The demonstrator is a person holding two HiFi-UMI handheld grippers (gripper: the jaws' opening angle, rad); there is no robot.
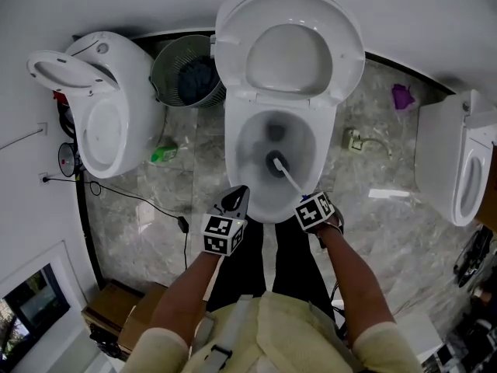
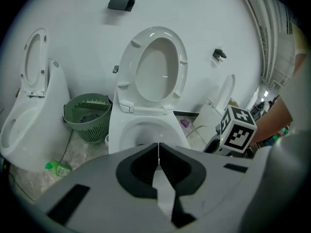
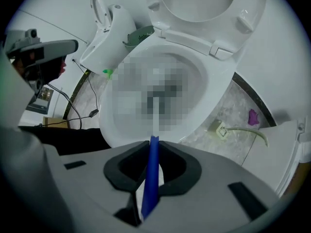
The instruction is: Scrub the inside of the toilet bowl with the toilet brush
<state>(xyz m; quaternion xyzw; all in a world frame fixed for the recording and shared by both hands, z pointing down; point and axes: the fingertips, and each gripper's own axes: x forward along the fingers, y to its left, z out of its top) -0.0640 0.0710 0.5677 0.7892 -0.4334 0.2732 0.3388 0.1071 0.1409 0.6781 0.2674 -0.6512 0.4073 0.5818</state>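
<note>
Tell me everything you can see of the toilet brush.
The brush has a dark round head, a thin white shaft and a blue grip. It slants down from the right gripper, whose fingers are shut on the blue grip, into the bowl. Its head sits low in the bowl near the drain. It looks plastic.

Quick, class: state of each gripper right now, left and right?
Left gripper: closed, nothing between its jaws.
Right gripper: closed on the blue handle of the toilet brush.
</note>
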